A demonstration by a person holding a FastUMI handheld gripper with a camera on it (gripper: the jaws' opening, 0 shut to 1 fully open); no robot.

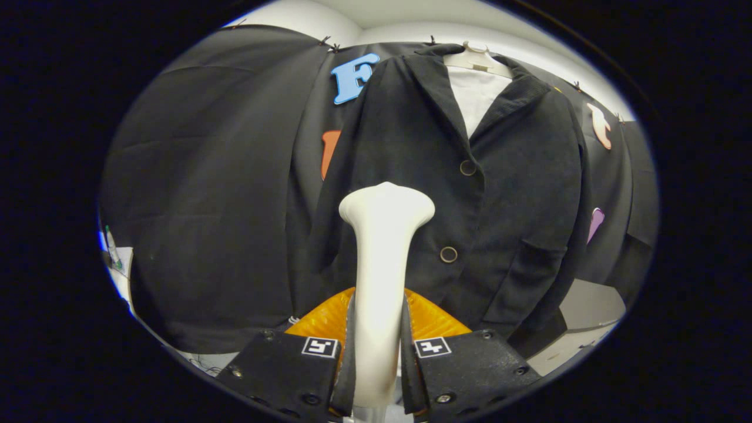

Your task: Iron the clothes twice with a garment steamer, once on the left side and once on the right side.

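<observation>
Holding the garment steamer [385,258] pinched between both fingers of the tongs [379,358], you have its head at the hanging black jacket [517,194], left of the buttons. I judge one side is in progress; the other side probably remains.

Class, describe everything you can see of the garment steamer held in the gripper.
The garment steamer is a smooth, cream-white, plastic-looking wand with a slim handle widening into a flared head. It stands upright between the fingers of the gripper, which is shut on the handle. Its head is in front of the black jacket, beside the buttons; contact cannot be told.
</observation>
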